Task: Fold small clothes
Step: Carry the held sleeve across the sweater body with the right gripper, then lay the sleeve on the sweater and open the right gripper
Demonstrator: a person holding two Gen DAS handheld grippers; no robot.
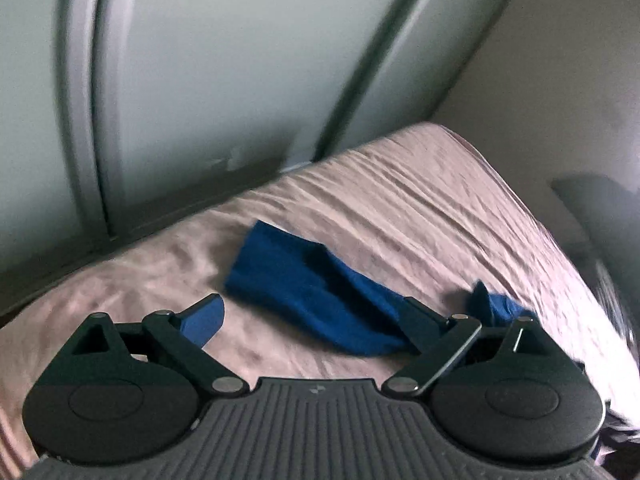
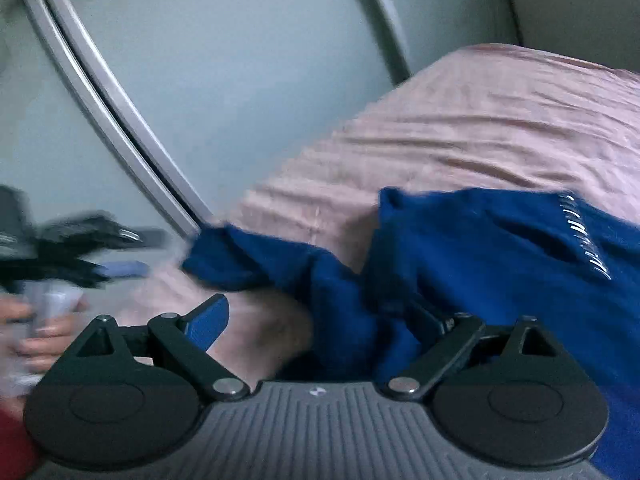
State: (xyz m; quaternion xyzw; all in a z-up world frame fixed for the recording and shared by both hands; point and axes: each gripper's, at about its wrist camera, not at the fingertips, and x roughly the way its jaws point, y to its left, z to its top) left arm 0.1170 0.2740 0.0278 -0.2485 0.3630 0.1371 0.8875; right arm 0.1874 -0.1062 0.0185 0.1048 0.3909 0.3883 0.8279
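Our blue garment (image 1: 320,304) lies rumpled and unfolded on the pink bedsheet (image 1: 400,200), so we judge the folding barely begun; in the left wrist view its long axis runs from 10 o'clock to 4 o'clock. Our left gripper (image 1: 316,320) hovers at 6 o'clock with jaws wide, holding nothing. Our right gripper (image 2: 320,328) is also spread wide, the cloth bunched around its 3 o'clock finger but not clamped.

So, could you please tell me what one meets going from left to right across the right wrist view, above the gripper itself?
The person's hand on the other gripper → grey wardrobe door → pink bedsheet → blue garment.
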